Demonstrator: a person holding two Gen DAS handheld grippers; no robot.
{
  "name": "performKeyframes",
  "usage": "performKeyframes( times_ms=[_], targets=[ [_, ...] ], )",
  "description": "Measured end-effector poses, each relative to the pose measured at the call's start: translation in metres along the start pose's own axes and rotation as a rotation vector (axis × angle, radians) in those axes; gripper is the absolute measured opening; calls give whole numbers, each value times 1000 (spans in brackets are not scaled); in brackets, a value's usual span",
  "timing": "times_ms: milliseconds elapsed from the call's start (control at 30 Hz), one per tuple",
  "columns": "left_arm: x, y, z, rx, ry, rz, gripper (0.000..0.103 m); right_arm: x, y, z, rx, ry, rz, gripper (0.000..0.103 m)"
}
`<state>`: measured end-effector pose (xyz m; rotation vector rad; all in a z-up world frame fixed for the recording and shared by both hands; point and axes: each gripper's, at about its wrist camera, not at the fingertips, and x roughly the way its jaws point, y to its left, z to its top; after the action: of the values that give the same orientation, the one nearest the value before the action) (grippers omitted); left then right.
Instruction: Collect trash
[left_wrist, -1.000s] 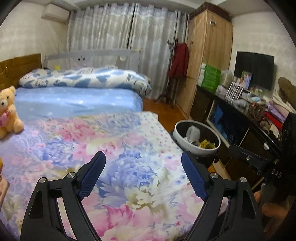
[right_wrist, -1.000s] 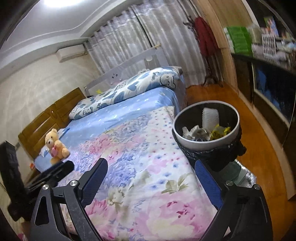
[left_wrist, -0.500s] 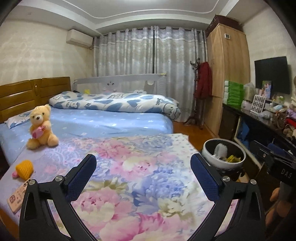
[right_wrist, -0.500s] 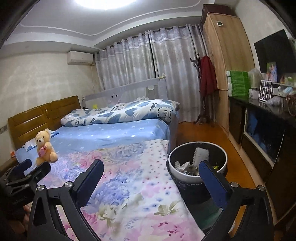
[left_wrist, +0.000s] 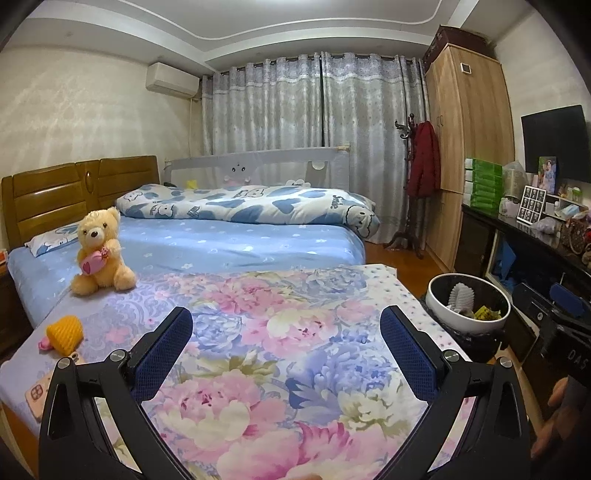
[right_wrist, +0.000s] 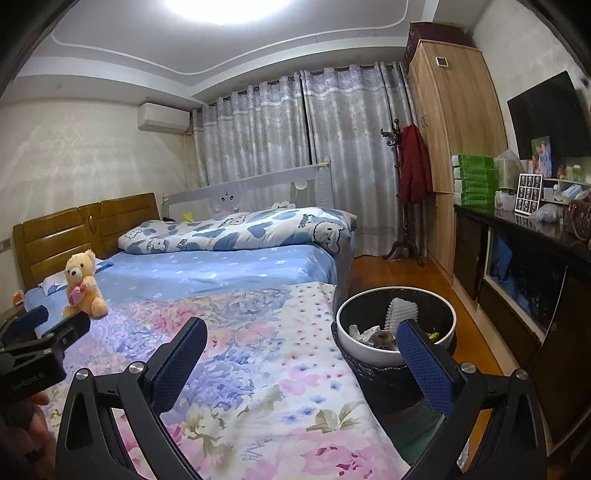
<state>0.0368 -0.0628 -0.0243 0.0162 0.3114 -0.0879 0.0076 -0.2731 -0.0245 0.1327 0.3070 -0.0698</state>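
A white-rimmed trash bin (left_wrist: 439, 295) with a black liner stands on the floor at the bed's right side, with several scraps inside; it also shows in the right wrist view (right_wrist: 345, 334). A yellow foam net piece (left_wrist: 65, 332) lies on the floral cover at the left. My left gripper (left_wrist: 286, 352) is open and empty above the floral cover. My right gripper (right_wrist: 303, 363) is open and empty, with its right finger in front of the bin. Each gripper shows at the edge of the other's view.
A teddy bear (left_wrist: 99, 253) sits on the blue sheet. A pink phone (left_wrist: 40, 395) lies at the bed's near left edge. A rolled quilt (left_wrist: 243, 205) lies across the far bed. A dark cabinet (left_wrist: 517, 240) with clutter lines the right wall beside a wardrobe (left_wrist: 465, 147).
Both grippers have tilted up and pulled back, so the views now show the room level. The teddy bear, yellow foam piece and phone came into the left view. Both grippers stay open.
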Motion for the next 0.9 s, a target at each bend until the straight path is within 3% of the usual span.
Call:
performKeyframes(
  times_ms=[900],
  targets=[
    [-2,1,1,8,-10,3,103,-1,0,0,8,10,12,103]
  ],
)
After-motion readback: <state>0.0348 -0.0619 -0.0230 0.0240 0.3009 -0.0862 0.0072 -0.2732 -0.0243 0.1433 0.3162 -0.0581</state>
